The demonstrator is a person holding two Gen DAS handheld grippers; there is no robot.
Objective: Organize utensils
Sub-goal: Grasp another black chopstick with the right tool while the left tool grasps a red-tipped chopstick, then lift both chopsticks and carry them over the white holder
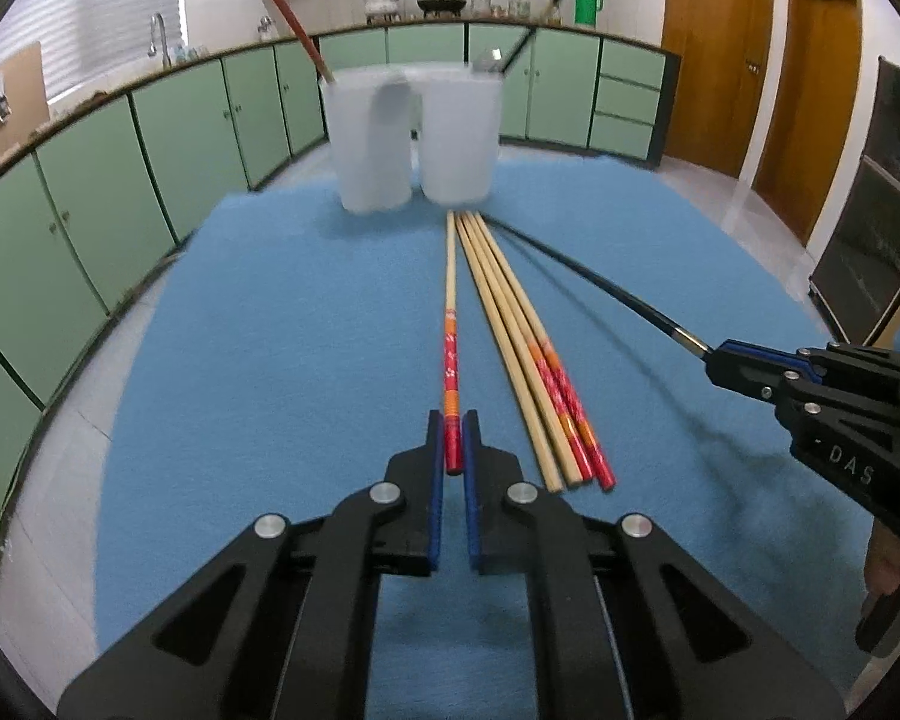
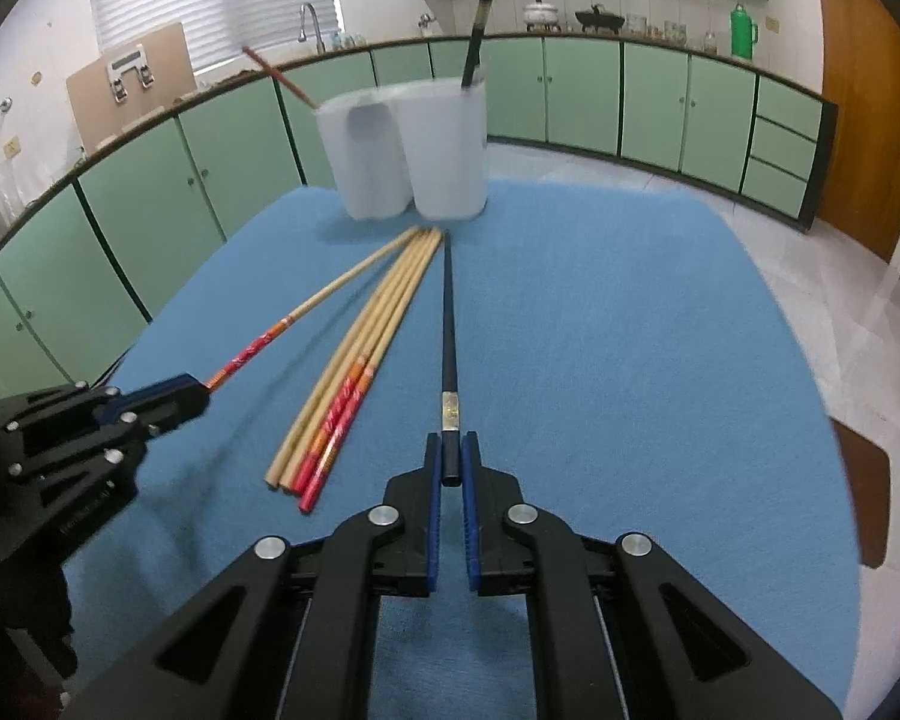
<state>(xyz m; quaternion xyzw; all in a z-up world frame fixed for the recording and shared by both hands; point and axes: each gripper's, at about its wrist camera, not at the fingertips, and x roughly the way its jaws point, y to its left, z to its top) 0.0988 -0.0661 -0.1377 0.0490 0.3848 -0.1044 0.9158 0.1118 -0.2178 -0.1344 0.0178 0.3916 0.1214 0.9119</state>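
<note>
Wooden red-ended chopsticks (image 1: 534, 360) and a black chopstick (image 2: 448, 324) point toward two translucent cups (image 1: 414, 138).

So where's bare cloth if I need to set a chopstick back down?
Free: the blue cloth right of the black chopstick out to its right edge, and left of the red-ended chopstick toward the cabinets. Crowded: the centre strip, where the loose bundle fans out from the two white cups between left gripper and right gripper.

Left tongs (image 1: 453, 441) clamped, right tongs (image 2: 450, 459) clamped, both angled downward.
</note>
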